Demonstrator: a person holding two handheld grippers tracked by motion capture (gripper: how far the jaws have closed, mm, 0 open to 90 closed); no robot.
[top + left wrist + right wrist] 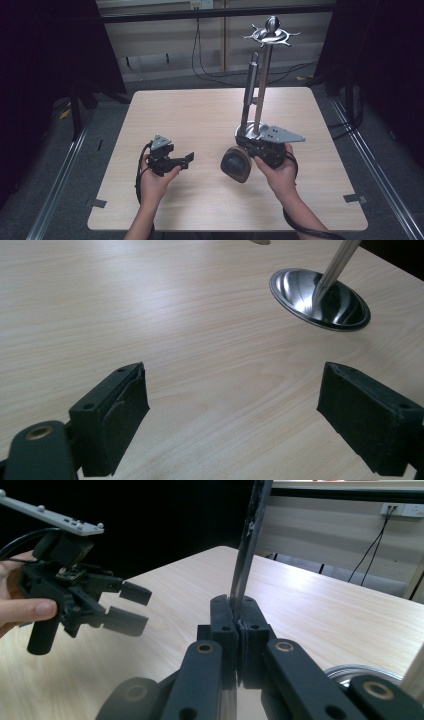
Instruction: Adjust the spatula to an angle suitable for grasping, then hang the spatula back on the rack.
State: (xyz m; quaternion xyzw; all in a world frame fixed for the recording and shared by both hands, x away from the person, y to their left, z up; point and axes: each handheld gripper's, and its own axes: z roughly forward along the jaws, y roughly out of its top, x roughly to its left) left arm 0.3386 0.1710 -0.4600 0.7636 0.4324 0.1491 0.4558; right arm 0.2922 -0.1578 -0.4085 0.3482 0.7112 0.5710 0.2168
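A chrome stand rises at the table's right: round base [246, 131], thin pole [262, 90], spiked disc and knob on top [271, 35]. Beside the pole a grey bar [249, 90] stands upright. My right gripper [256, 145] is at its foot, and in the right gripper view [240, 611] it is shut on a thin dark strip [248, 545] that runs up from the jaws. A round dark pad with a brown rim [236, 164] hangs just left of that hand. My left gripper [188, 159] is open over bare wood, its jaws [232, 405] wide apart, with the chrome base [320, 300] ahead.
The light wooden table [200, 115] has free surface at its left and far side. Dark curtains flank it, with cables and a wall socket [200, 4] behind. Metal floor rails run along both sides. My left gripper [131, 607] also appears in the right gripper view.
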